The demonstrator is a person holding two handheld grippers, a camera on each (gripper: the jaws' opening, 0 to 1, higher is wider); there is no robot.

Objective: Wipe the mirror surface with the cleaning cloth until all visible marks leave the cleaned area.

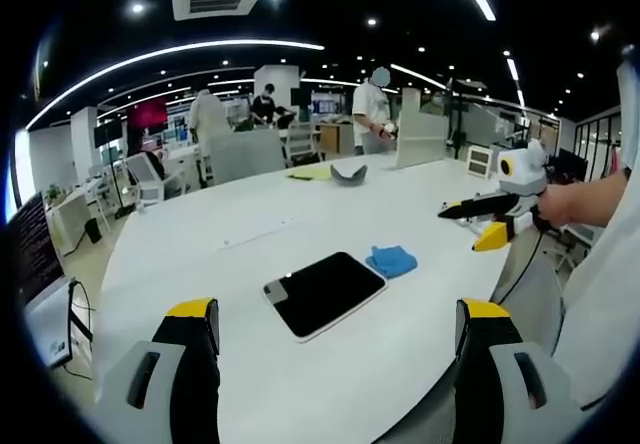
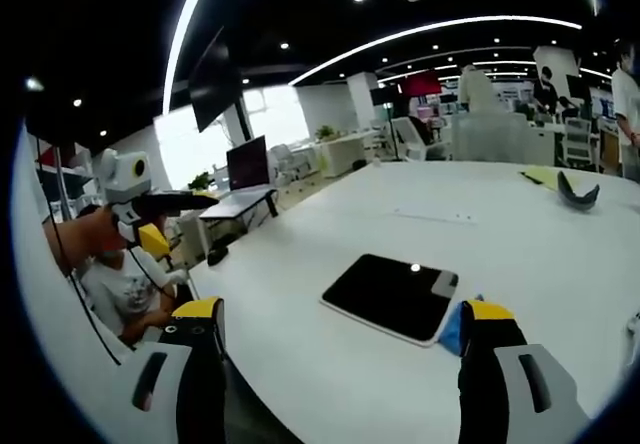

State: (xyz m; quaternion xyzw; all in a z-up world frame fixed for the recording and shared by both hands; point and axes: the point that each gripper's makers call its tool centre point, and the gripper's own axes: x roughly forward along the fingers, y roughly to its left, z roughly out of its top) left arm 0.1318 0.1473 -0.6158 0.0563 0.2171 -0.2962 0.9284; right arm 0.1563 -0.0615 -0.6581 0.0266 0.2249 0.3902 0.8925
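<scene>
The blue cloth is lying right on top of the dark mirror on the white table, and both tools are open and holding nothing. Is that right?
Not quite. The blue cloth lies on the white table beside the dark mirror, at its corner, not on top of it; the left gripper view shows this. The rest holds: the left tool and the right tool are both open and holding nothing.

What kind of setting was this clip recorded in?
Most likely an open-plan office or lab. A large white table holds the dark mirror and blue cleaning cloth; behind it are desks with a monitor, office chairs, people at workstations, and strip ceiling lights.
</scene>
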